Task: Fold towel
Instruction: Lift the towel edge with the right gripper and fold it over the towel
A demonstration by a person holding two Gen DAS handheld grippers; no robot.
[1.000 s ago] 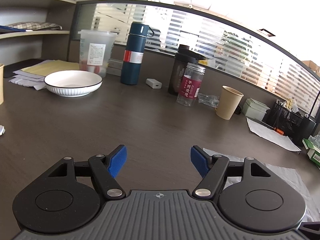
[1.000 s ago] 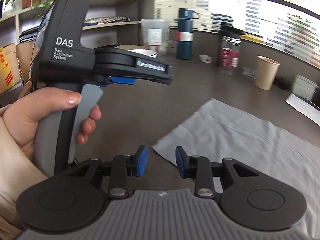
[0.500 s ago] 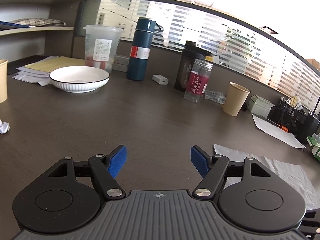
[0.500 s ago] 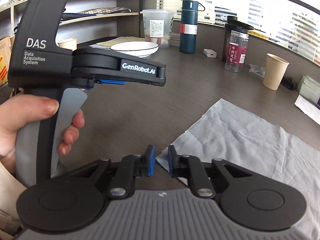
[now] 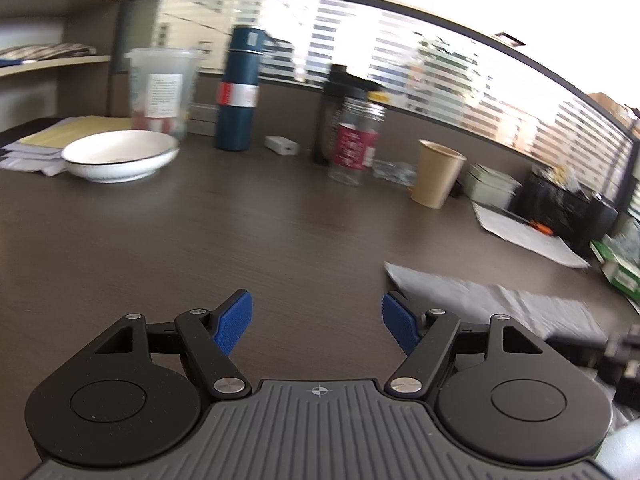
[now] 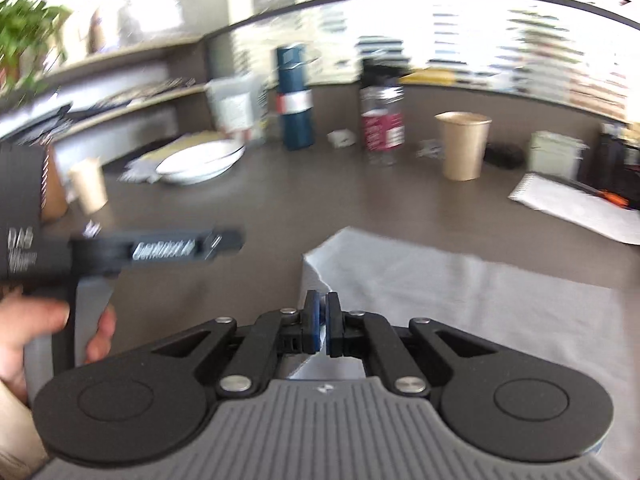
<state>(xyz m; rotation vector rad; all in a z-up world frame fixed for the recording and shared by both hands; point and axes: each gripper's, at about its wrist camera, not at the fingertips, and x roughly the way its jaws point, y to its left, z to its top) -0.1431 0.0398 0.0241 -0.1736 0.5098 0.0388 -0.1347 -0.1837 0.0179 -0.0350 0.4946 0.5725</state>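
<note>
Seen from two handheld grippers over a dark brown wooden desk [image 5: 200, 240]: pale grey cloth towel [image 6: 460, 292] lay spread flat on the desk, one near corner lifted and pinched. Right black two-finger gripper [image 6: 321, 326] was clamped tight on that corner; left black gripper [image 5: 316, 322] hovered with blue pads [image 5: 234, 322] wide apart, gripping nothing, just left of the towel's edge [image 5: 480, 296]. Farther back stood a white bowl [image 5: 120, 156], dark blue flask [image 5: 238, 92] and tan paper cup [image 5: 436, 174].

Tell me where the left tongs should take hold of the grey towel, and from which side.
Probably the far-left corner of the towel, which lies flat just right of the open left tongs. Come in low from the left, sliding one pad under the thin edge. The right tongs are shut on the near corner, so this pairs the two corners along that side.
</note>
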